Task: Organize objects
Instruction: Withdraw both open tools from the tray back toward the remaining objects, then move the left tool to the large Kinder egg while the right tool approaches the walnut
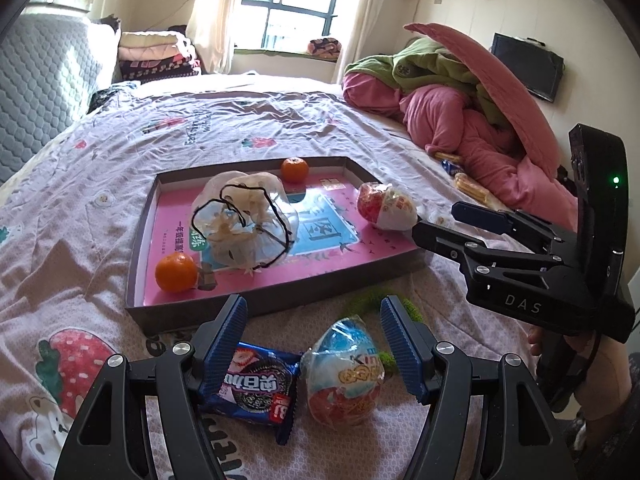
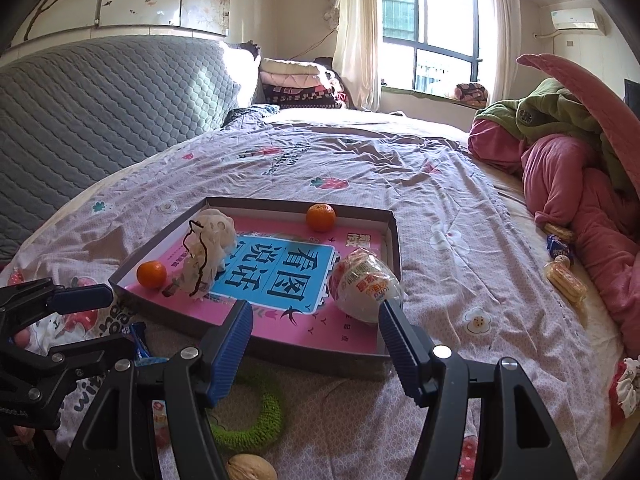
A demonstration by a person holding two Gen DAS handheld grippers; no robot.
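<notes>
A shallow box tray with a pink and blue liner lies on the bed. In it are two oranges, a clear drawstring pouch and a wrapped egg toy. My left gripper is open above a blue cookie packet and a second egg toy lying in front of the tray. My right gripper is open and empty at the tray's near right corner, just short of the egg toy inside; it also shows in the left wrist view.
A green fuzzy ring and a walnut lie on the bedsheet below my right gripper. Wafer snacks and a blue candy lie by a pile of pink and green bedding at the right. A grey headboard stands at the left.
</notes>
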